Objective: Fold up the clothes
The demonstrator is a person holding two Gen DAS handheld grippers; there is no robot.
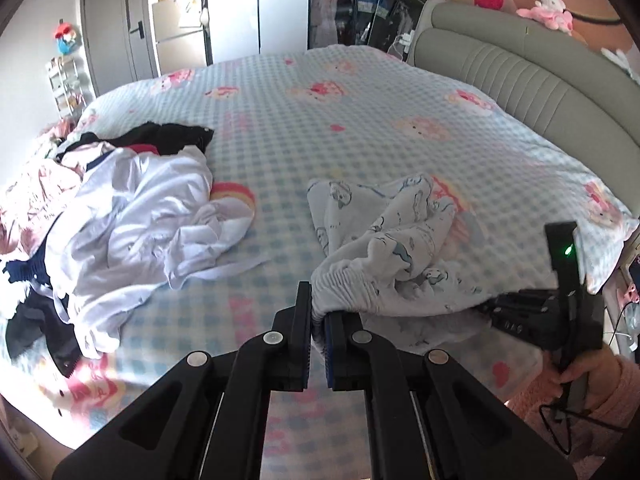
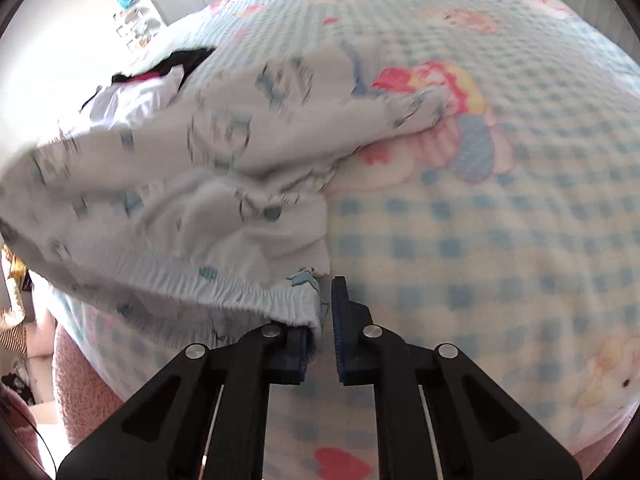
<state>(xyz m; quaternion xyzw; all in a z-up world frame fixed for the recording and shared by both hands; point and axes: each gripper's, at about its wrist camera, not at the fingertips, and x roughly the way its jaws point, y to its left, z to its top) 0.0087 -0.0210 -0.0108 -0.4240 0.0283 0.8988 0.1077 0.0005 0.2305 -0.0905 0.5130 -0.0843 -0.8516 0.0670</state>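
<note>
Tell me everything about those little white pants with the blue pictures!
The small white cotton-looking pants with blue cartoon prints lie crumpled on the blue-checked cartoon bedspread, legs bunched and twisted. They have a gathered elastic waistband. The left claw pinches one end of the waistband; the right claw sits at the other end, with fabric between its fingers, lifting that edge slightly off the bed.

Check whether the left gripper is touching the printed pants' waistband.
Touching. The left wrist view shows the left gripper closed on the elastic waistband of the printed pants, fabric pinched between both fingers.
</note>
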